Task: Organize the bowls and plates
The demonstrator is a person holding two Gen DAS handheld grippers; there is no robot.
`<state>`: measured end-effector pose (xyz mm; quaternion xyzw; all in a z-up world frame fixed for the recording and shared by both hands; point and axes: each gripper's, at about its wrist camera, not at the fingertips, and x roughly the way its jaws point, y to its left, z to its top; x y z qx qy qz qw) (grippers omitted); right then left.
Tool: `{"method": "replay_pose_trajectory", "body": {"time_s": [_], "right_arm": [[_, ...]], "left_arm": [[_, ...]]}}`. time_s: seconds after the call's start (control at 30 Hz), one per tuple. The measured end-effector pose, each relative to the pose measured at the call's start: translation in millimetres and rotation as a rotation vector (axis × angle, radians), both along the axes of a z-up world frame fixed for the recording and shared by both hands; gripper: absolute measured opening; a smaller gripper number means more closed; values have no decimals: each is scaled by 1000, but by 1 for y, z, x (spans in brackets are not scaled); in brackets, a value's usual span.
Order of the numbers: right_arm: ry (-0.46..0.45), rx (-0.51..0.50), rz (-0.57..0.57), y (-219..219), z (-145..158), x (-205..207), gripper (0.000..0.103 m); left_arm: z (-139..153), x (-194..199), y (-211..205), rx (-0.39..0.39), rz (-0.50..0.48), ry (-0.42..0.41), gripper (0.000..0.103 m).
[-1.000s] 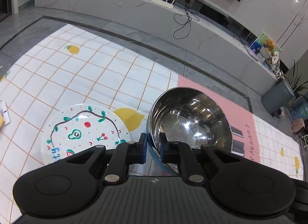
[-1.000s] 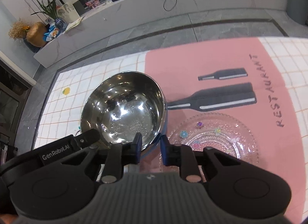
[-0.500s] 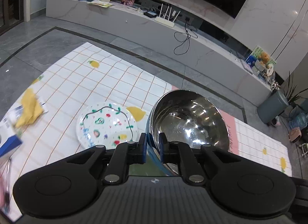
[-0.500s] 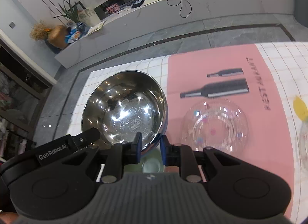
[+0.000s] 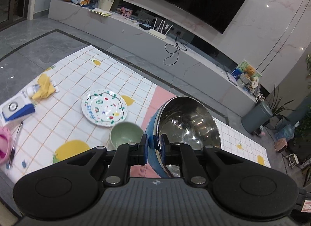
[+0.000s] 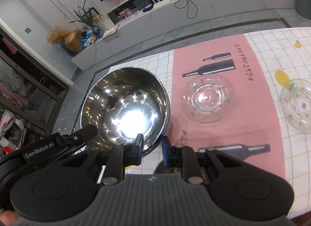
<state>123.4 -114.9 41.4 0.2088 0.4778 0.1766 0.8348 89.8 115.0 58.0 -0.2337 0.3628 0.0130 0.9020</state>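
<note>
Both the left gripper [image 5: 155, 146] and the right gripper [image 6: 152, 149] clamp the rim of the steel bowl [image 6: 124, 107], held tilted above the mat [image 6: 258, 121], with a painted plate [image 5: 104, 107] at 10 o'clock, a green bowl [image 5: 126, 134] just beside it, and glass plates [image 6: 209, 98] at 2 o'clock.
</note>
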Motion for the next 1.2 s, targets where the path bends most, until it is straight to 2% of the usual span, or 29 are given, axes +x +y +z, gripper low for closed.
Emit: {"method": "replay_pose_trajectory", "body": {"time_s": [0.2,0.4,0.6,0.83,1.0,1.2], "right_arm": [[31,39,-20,-14,-16,-35,19],[77,35,-28,-24,-42,-60,19],[134,6,-28,-28,-70,-61,18],[160,1,-33,-34,-89,-61,18],[175,5,-32,-33,-96,-56,18],[175,-2,-39,-31,-103,-52,18]], "left_arm": [[-25,-33,1,-78,39,-7,14],[-58,-50,0,-128,43,63,14],[-88,-55,-1,-152,52,133,14],[-99,-56,-8,-139,48,162,14],[-104,-53,-14,-91,38,171,14],[-111,-49,-15,-77,36,177,14]]}}
